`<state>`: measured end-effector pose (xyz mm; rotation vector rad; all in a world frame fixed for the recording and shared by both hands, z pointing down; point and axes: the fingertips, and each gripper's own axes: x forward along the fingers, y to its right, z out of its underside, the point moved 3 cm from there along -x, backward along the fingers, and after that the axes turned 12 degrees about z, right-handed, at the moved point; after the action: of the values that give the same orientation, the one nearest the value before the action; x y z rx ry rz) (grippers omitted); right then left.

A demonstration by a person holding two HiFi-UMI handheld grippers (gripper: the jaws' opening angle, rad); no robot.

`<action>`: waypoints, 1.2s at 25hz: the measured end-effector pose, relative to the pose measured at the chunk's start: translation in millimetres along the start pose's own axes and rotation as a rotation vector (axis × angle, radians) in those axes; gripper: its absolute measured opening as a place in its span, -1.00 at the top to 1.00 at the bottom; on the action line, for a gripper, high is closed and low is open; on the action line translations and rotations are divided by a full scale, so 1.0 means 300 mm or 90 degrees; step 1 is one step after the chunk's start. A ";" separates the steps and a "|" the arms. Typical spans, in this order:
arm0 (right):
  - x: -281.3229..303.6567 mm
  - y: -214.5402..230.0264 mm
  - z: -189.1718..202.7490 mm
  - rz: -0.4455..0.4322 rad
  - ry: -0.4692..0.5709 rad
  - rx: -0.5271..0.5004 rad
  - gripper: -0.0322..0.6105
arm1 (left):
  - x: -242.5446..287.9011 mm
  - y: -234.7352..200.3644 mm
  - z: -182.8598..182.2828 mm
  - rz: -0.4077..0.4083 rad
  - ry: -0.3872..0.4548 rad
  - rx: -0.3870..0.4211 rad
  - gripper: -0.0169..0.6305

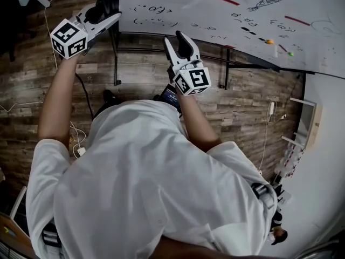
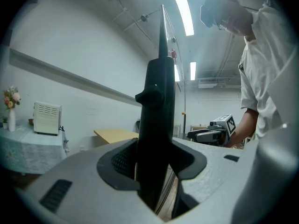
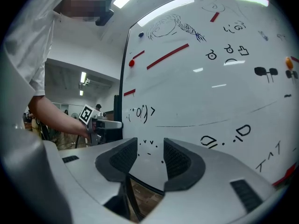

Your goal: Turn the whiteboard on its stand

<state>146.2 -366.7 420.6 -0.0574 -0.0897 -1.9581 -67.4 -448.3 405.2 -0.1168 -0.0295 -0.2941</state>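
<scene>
Whiteboard (image 1: 215, 15) edge seemingly within left claw (image 1: 110, 12)

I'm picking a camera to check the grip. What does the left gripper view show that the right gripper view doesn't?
Only the left gripper view: the left gripper shut on the whiteboard's dark edge, seen edge-on; a flower vase. Only the right gripper view: the board's face with red lines and doodles, beyond the right gripper's open jaws. Both: the person's white shirt and the opposite gripper.
</scene>
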 end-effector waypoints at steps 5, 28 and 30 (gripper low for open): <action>0.002 0.008 -0.002 -0.017 -0.004 0.000 0.37 | 0.000 0.003 -0.006 -0.006 -0.005 -0.003 0.37; -0.016 0.023 -0.023 -0.047 -0.014 -0.006 0.37 | -0.006 0.014 -0.027 -0.020 -0.011 -0.006 0.36; -0.015 0.026 -0.032 -0.052 -0.012 -0.005 0.37 | -0.007 0.016 -0.035 -0.024 -0.012 -0.006 0.36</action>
<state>155.2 -366.5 410.9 -0.0789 -0.0973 -2.0393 -67.8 -444.5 394.0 -0.1290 -0.0497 -0.3307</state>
